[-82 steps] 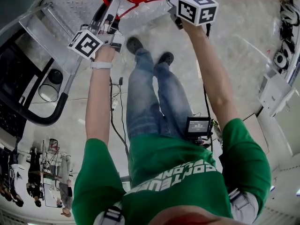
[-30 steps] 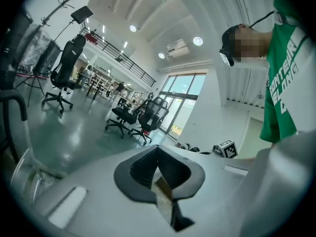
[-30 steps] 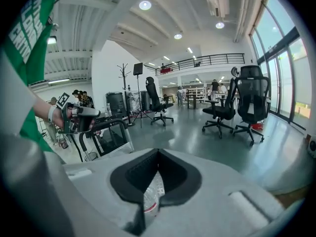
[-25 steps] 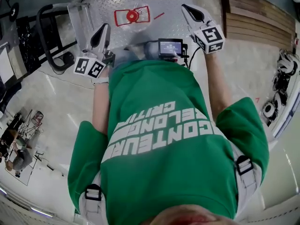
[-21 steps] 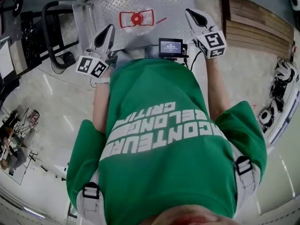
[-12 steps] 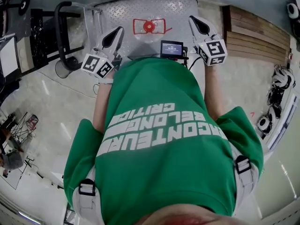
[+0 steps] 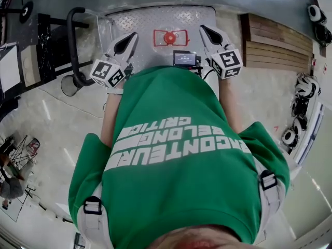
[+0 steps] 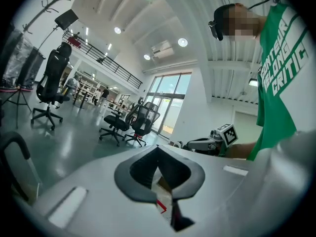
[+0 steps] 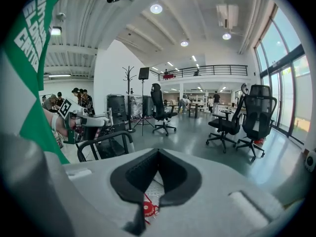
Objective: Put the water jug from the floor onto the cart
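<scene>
The water jug [image 7: 170, 37], seen from above as a red cap in a red handle frame, stands on the cart's [image 7: 136, 22] diamond-plate deck. My left gripper [image 7: 133, 37] hovers to the left of the jug, shut and empty. To the jug's right, my right gripper [image 7: 203, 30] is also shut and holds nothing. Neither touches the jug. In the left gripper view the left gripper [image 8: 158, 154] points level across the hall, with the right gripper [image 8: 205, 143] beyond it. The right gripper [image 9: 157, 158] points slightly down, and the jug's red cap [image 9: 147, 209] shows below its jaws.
The cart's black push handle [image 7: 75, 43] rises at its left end. A wooden pallet [image 7: 275, 48] lies right of the cart. A small screen [image 7: 185, 59] hangs at the person's waist. Office chairs [image 9: 231, 120] and a stand [image 9: 129, 100] are farther off; gear lines the right wall [image 7: 302, 93].
The person has straightened up from bending over the jug. Both shut grippers have drawn back from the jug and risen. The jug stays on the cart deck.
</scene>
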The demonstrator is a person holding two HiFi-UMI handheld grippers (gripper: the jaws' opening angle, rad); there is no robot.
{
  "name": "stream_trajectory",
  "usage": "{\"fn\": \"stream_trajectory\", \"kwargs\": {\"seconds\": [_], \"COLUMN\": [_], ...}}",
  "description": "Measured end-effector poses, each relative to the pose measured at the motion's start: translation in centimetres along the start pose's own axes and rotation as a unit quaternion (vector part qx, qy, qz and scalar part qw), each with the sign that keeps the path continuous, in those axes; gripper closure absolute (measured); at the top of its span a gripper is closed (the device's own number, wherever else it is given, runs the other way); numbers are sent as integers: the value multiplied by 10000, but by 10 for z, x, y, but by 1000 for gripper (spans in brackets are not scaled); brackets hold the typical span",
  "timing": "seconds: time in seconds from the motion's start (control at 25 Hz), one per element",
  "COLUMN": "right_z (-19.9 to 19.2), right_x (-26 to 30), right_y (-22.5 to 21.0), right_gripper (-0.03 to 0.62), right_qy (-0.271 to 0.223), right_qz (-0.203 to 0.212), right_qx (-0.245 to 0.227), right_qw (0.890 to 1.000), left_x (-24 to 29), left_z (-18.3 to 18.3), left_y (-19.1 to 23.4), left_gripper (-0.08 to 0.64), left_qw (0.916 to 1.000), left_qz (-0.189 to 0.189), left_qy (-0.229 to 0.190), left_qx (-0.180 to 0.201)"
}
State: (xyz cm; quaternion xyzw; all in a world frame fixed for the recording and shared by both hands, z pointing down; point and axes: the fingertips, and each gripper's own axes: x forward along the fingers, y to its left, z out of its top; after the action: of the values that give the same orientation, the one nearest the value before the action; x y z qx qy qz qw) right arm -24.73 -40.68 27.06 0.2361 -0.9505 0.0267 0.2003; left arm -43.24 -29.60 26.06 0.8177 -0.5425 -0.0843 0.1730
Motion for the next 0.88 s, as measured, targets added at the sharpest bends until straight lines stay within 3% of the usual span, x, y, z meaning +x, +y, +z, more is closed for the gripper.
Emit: {"fn": "stream_trajectory", "kwargs": {"seconds": [0.28, 0.48, 0.88], "right_z": [4, -11, -3], "right_x": [30, 28, 33], "right_y": [27, 57, 60], "right_gripper": [598, 598, 598], "right_qy": [64, 401, 144], "right_qz": [344, 656, 638], "right_qx": [-316, -527, -552], "right_qw": [9989, 9956, 9963], "left_x": [4, 3, 25], "left_z": [-5, -21, -18], "left_y": [8, -7, -29], "left_gripper": [548, 548, 548], "left_qw": [9999, 9995, 9977], "left_qz": [-143, -258, -648], "left_qy": [-53, 72, 174], "left_qx": [67, -194, -36]}}
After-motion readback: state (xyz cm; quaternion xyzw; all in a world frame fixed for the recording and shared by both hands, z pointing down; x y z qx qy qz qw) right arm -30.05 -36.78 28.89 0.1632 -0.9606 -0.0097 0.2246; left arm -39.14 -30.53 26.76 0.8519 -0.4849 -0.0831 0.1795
